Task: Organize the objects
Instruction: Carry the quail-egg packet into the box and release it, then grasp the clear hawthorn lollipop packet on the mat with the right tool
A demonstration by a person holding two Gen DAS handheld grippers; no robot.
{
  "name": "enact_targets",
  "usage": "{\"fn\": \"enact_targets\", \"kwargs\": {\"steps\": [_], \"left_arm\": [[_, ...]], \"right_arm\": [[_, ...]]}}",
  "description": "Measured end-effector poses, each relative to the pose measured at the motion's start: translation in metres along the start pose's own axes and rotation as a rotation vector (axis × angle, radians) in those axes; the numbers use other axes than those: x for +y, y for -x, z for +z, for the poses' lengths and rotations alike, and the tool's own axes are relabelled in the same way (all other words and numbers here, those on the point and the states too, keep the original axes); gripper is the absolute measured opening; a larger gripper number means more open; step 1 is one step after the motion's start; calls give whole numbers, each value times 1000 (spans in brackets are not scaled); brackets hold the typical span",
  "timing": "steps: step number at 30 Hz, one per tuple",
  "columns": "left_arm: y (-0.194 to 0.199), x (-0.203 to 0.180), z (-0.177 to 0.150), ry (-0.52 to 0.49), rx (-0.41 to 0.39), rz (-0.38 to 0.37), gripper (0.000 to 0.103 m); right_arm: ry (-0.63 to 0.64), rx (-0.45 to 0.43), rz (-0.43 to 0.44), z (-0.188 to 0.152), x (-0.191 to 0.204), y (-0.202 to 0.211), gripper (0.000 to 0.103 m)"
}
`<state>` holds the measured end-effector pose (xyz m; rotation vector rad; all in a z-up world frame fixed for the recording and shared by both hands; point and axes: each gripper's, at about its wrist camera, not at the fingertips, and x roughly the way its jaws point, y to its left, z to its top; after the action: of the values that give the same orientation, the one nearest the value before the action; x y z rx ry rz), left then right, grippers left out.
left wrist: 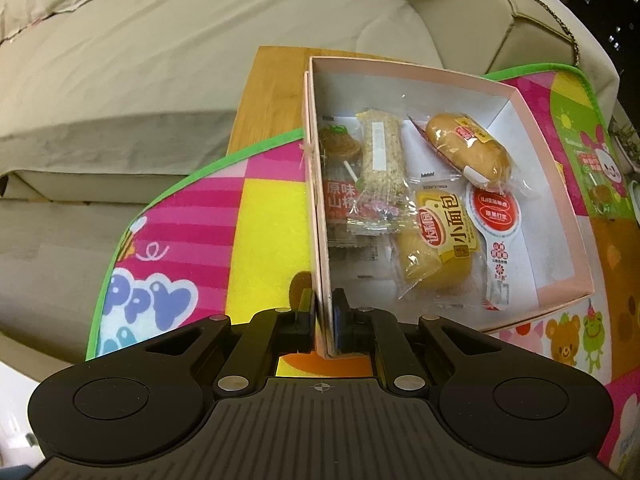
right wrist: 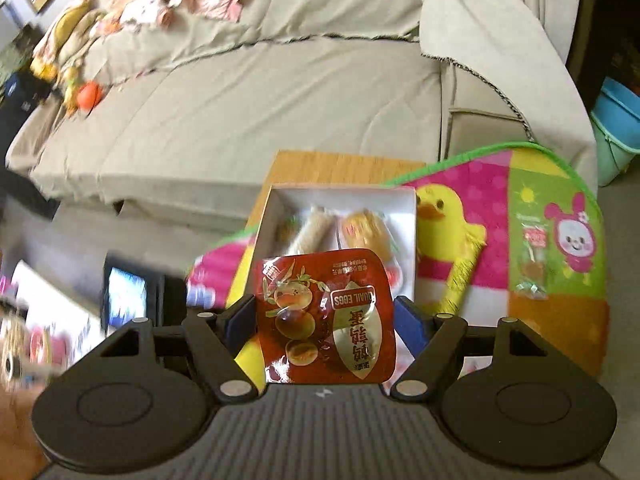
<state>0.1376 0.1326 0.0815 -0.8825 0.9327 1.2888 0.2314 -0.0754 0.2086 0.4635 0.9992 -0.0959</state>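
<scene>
Claws first: the left gripper (left wrist: 323,322) is clenched on the near wall of the pink box (left wrist: 536,120), while the right gripper (right wrist: 325,312) grasps a red quail-egg packet (right wrist: 326,316) between its pads. Just beyond the left claw lie wrapped snacks (left wrist: 440,240) (inside the box) – farther off, a beige sofa (right wrist: 280,100).

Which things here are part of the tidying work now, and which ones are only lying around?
Part of the job:
- pink box, its wall pinched by the left gripper
- quail egg packet, held in the right gripper
- snacks already in the box: small bread pack, sesame bar
- loose candy on the mat

Just lying about:
- sofa
- colourful mat
- blue bin
</scene>
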Motion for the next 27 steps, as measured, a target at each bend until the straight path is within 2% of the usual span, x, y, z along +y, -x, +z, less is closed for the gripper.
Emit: {"fn": "enact_targets", "kwargs": {"steps": [5,9,17,24,27], "left_arm": [[0,1,1,9,3,-6,11],[0,1,3,8,10,1,10],[-3,-1,7,5,39,13,10],[-4,-1,8,37,44,19,10],[-6,-3,8,50,42,33,9]], "right_arm": [[-61,33,-23,6,-3,-35,77],[-44,69,-51,-18,-15,-37,80],[-132,162,-168,-61,-79,-35,80],[-95,109,-243,-48,-125,-42,79],[-125,83,-289,-34,-153,-63,72]]}}
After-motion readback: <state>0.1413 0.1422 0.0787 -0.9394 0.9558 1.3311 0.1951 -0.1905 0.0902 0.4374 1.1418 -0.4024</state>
